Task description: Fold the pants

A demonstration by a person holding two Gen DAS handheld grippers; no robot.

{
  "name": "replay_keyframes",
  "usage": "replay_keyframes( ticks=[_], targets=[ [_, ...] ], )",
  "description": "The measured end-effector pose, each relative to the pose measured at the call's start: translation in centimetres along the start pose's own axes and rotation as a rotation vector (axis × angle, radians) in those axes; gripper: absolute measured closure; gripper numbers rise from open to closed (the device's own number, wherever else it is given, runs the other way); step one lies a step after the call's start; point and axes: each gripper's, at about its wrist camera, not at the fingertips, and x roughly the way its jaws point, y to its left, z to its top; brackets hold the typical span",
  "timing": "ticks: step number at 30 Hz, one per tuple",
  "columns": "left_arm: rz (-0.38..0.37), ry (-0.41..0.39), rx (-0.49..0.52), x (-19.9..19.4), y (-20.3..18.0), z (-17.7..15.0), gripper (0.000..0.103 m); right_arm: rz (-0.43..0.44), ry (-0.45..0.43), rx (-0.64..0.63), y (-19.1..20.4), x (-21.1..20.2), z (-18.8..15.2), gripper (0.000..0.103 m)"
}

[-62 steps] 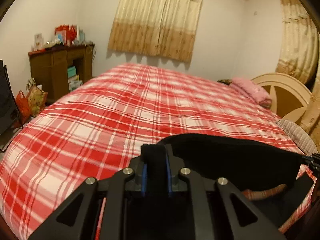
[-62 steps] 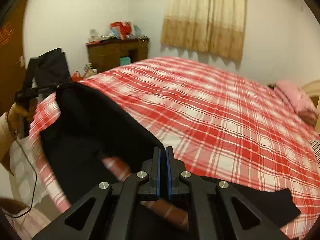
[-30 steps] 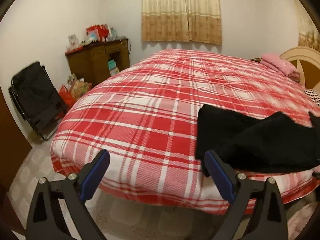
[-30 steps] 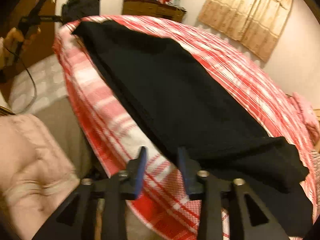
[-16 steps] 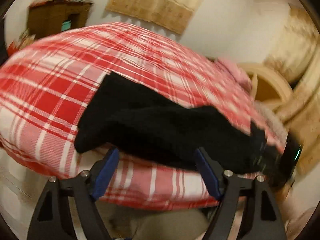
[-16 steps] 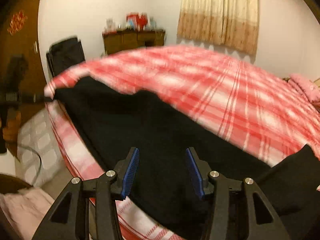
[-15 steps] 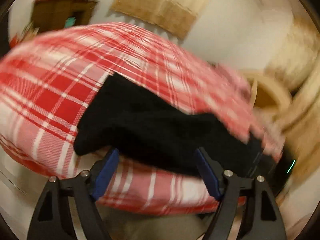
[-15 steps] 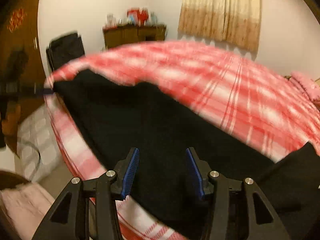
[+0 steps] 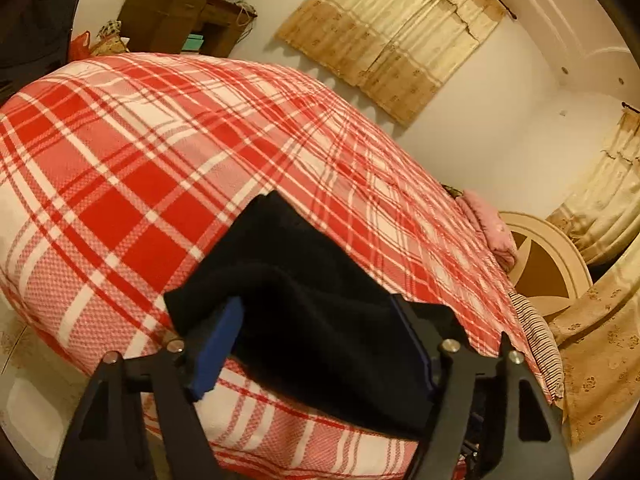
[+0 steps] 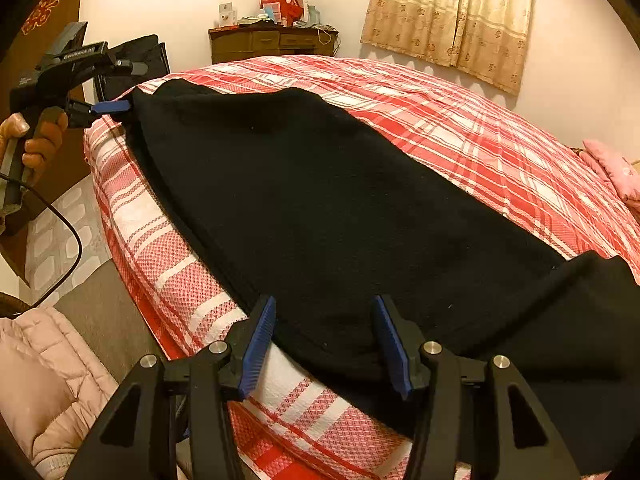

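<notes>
The black pants (image 10: pixel 320 208) lie spread along the near edge of a bed with a red plaid cover (image 10: pixel 460 120). My right gripper (image 10: pixel 324 336) is open, its blue pads on either side of the pants' near hem. In the left wrist view the left gripper (image 9: pixel 316 344) is open wide around the other end of the pants (image 9: pixel 304 304). In the right wrist view the left gripper (image 10: pixel 110 107) shows at the far left corner of the pants, held by a hand.
A wooden dresser (image 10: pixel 272 42) with clutter stands against the far wall, with a black folding chair (image 10: pixel 136 60) beside it. A pink pillow (image 10: pixel 612 168) and a round headboard (image 9: pixel 548 268) are at the bed's right end. Tiled floor (image 10: pixel 60 224) lies beside the bed.
Both grippers let go of the pants and opened. The pants went from hanging between the grippers to lying flat on the bed edge. Both grippers have moved in around the ends.
</notes>
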Motion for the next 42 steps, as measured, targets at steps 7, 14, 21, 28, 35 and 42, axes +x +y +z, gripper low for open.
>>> replay_keyframes(
  ticks=[7, 14, 21, 28, 35, 42],
  targets=[
    [-0.028, 0.054, -0.048, -1.1, 2.0, -1.2, 0.054, 0.0, -0.002, 0.001, 0.1, -0.1, -0.1, 0.049],
    [-0.051, 0.04, -0.179, -0.9, 2.6, -0.1, 0.016, -0.005, -0.002, -0.003, 0.0, -0.1, 0.0, 0.047],
    [-0.065, -0.002, -0.354, -0.3, 4.1, 0.7, 0.035, -0.005, -0.004, -0.003, 0.0, -0.2, 0.0, 0.047],
    [0.042, 0.009, -0.222, -1.0, 3.3, -0.1, 0.089, -0.005, -0.011, 0.005, -0.1, -0.2, -0.1, 0.046],
    [-0.136, -0.153, 0.073, -4.6, -1.6, 1.6, 0.091, -0.008, -0.012, 0.003, -0.1, -0.2, -0.2, 0.046],
    [-0.041, 0.021, 0.258, -0.5, 2.5, 0.1, 0.091, -0.01, -0.01, -0.003, 0.1, -0.2, -0.1, 0.045]
  ],
)
